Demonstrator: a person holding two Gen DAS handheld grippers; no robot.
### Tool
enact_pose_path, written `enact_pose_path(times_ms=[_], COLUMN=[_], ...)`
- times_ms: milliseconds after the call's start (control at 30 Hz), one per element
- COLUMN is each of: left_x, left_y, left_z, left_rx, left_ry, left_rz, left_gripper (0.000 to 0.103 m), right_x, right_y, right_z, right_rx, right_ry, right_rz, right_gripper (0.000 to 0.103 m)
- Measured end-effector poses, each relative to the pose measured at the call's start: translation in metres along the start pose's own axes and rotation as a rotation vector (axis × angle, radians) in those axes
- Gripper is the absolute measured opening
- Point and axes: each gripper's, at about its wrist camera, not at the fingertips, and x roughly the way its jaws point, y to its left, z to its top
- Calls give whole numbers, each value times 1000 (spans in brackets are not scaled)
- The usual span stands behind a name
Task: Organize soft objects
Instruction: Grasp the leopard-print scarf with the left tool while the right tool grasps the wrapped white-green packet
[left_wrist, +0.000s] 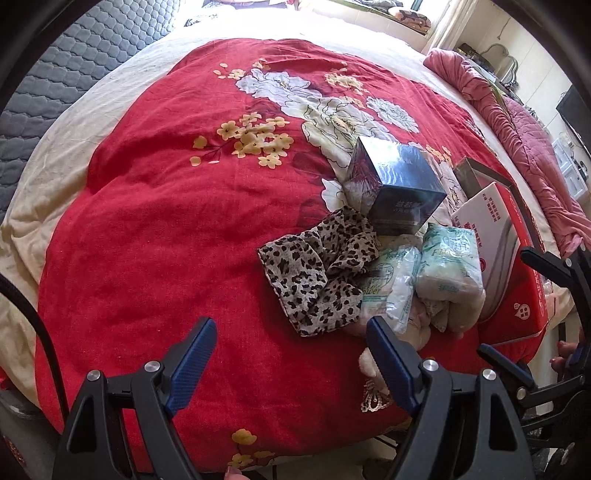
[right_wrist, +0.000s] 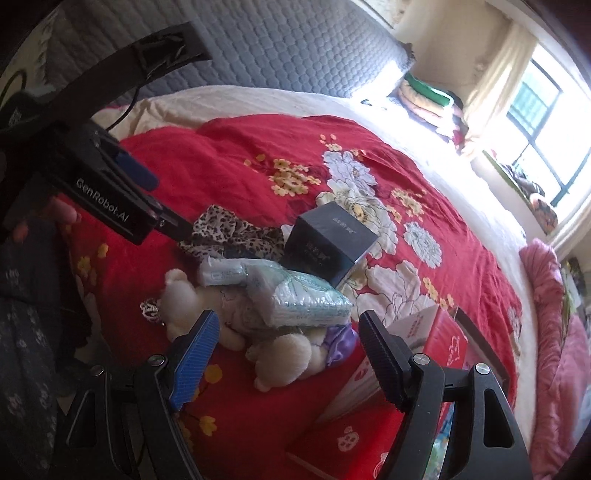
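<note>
A leopard-print cloth (left_wrist: 317, 273) (right_wrist: 229, 232) lies crumpled on the red flowered bedspread (left_wrist: 166, 221). Beside it are two soft tissue packs (left_wrist: 448, 266) (right_wrist: 306, 302), resting on a cream plush bear (right_wrist: 184, 299) (left_wrist: 373, 363) with a small crown. My left gripper (left_wrist: 291, 339) hovers open just in front of the cloth and the packs, nothing between its fingers. My right gripper (right_wrist: 288, 332) stands open over the bear's legs and the tissue pack, touching neither. The left gripper's body (right_wrist: 110, 199) shows at the left of the right wrist view.
A dark blue box (left_wrist: 399, 184) (right_wrist: 325, 243) stands behind the pile. A red and white open carton (left_wrist: 509, 258) (right_wrist: 406, 369) lies to the right. A pink quilt (left_wrist: 532, 140) (right_wrist: 554, 332) bunches at the bed's far right; a grey quilted headboard (right_wrist: 295, 55) stands behind.
</note>
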Motion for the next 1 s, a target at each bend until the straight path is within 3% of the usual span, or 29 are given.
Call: enact_pose_path(times_ms=[233, 500, 633, 700, 767, 1000], left_x=[15, 34, 40, 44, 49, 66], left_y=[4, 8, 11, 12, 12, 13], left_z=[4, 10, 15, 18, 22, 31], left_rx=[-20, -40, -57, -66, -69, -81], left_ry=[33, 74, 77, 80, 89, 104], left_rz=[-1, -17, -23, -28, -28, -26], left_gripper=[82, 82, 82, 82, 82, 82], right_x=[26, 53, 60, 62, 66, 61], right_y=[3, -10, -23, -29, -35, -65], right_z=[9, 17, 19, 19, 18, 10], right_rx=[-101, -109, -48, 0, 58, 313], right_ry=[3, 50, 76, 80, 93, 52], right_rz=[23, 13, 65, 98, 123, 184], right_gripper=[79, 79, 78, 60, 49, 36])
